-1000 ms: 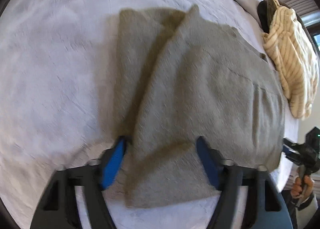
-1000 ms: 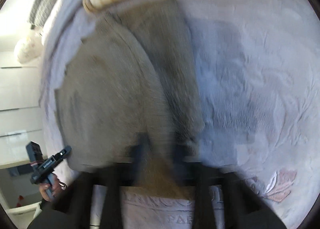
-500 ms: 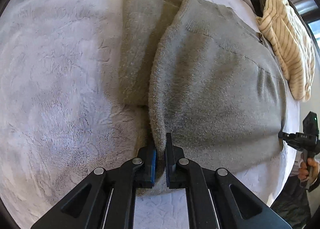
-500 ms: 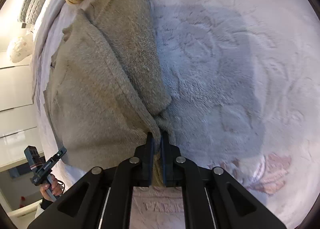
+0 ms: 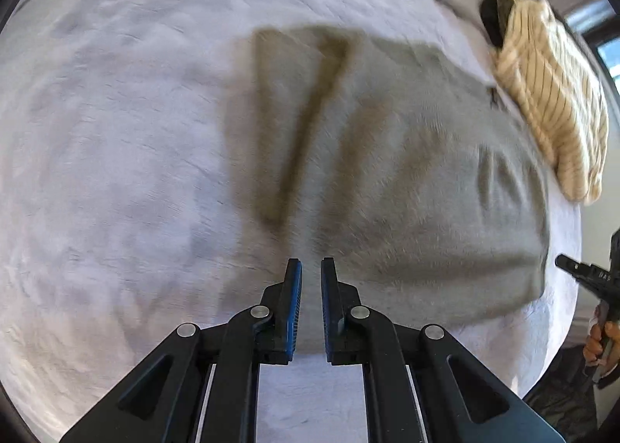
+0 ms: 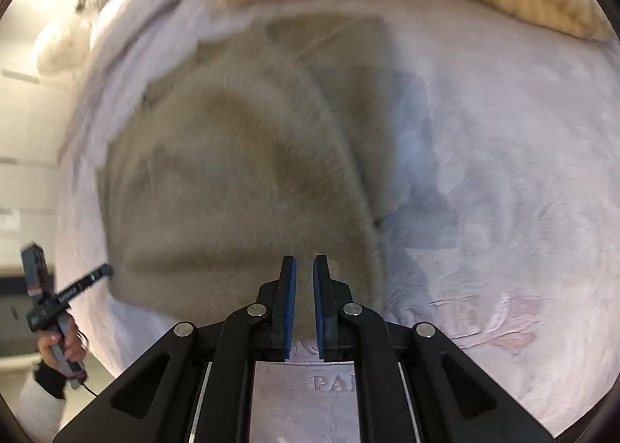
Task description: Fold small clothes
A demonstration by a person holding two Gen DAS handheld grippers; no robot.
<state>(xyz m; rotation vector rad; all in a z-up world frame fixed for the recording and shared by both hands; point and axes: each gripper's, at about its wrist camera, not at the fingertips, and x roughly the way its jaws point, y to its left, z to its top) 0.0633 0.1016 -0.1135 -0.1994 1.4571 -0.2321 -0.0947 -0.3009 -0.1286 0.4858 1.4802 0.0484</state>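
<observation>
A grey-brown fleecy knitted garment (image 5: 407, 187) lies spread on a bed covered with a pale lilac plush blanket (image 5: 116, 156). One flap of the garment is folded over its body, leaving a long diagonal edge and a dark crease beneath it. Both views are blurred.

In the left wrist view, the left gripper (image 5: 311, 268) is pointed steeply downward at the garment's near hem. Its blue-padded black jaws are clenched on the fabric — a narrow strip of grey cloth fills the slim gap between the pads, and the cloth rises toward them in a soft ridge.

In the right wrist view, the right gripper (image 6: 304, 264) is seen over the garment's opposite edge, close to where the folded flap ends. Its jaws are likewise pinched on a thin band of the grey fabric.

A cream ribbed knitted garment with thin dark stripes (image 5: 554, 109) lies beyond the grey one, at the far edge of the bed, just beside its corner. Raised lettering and a pinkish leaf motif (image 6: 500, 323) are seen on the blanket near the right gripper. Each gripper — with the hand (image 6: 62, 342) holding it — appears small at the margin of the other's view.
</observation>
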